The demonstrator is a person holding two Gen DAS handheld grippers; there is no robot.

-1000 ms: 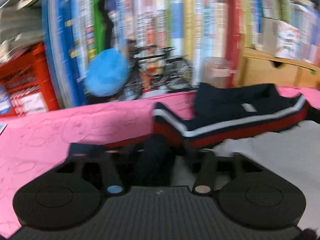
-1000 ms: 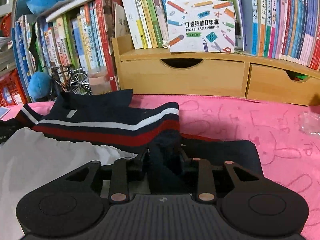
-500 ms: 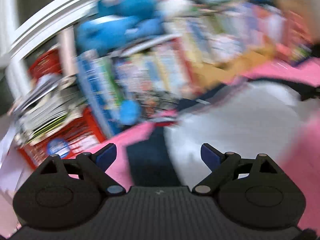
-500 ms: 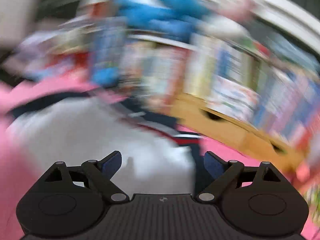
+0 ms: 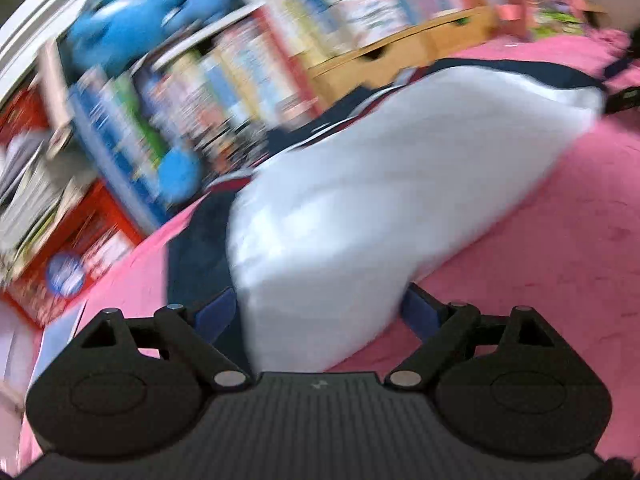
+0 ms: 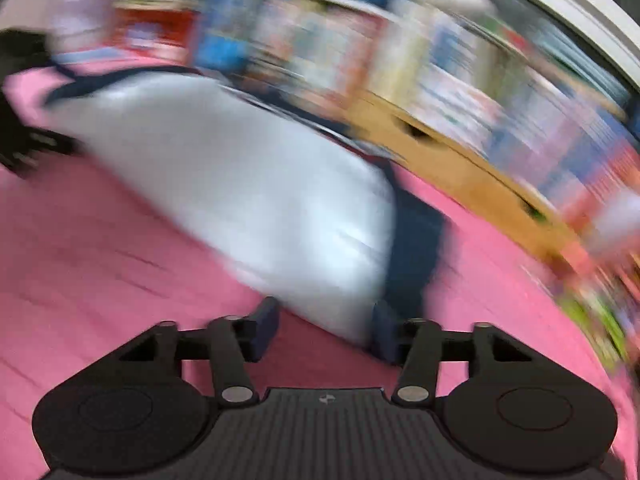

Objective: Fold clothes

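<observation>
— Two tongs, both with their jaws spread wide and nothing between the pads. Do you see the same?

— Yes. The left tongs (image 5: 318, 314) are parted widest, with blue pads on either side of the near end of the garment (image 5: 360, 200). The white cloth fills the gap in the picture, but the pads are not pressed on it; I cannot tell whether it touches them.

— And the right tongs (image 6: 324, 328)?

— Also open, somewhat less so. The garment's near corner (image 6: 280, 200) points into the gap, closer to the right pad, where a navy panel runs along the white part. Bare pink desk (image 6: 100, 260) shows in front of the other pad.

— Where does the garment lie overall?

— Flat on the pink desk (image 5: 540, 260), white side up, with navy edges and a red and white stripe at the far side. It stretches from one pair of tongs toward the other: in the left view a dark shape, probably the right tongs, sits at its far end.

— Behind it?

— A wooden drawer unit (image 5: 384, 56) and rows of books (image 6: 460, 80), with a blue plush toy (image 5: 132, 28) above, all heavily blurred. A red crate (image 5: 68, 256) stands at the left.
</observation>
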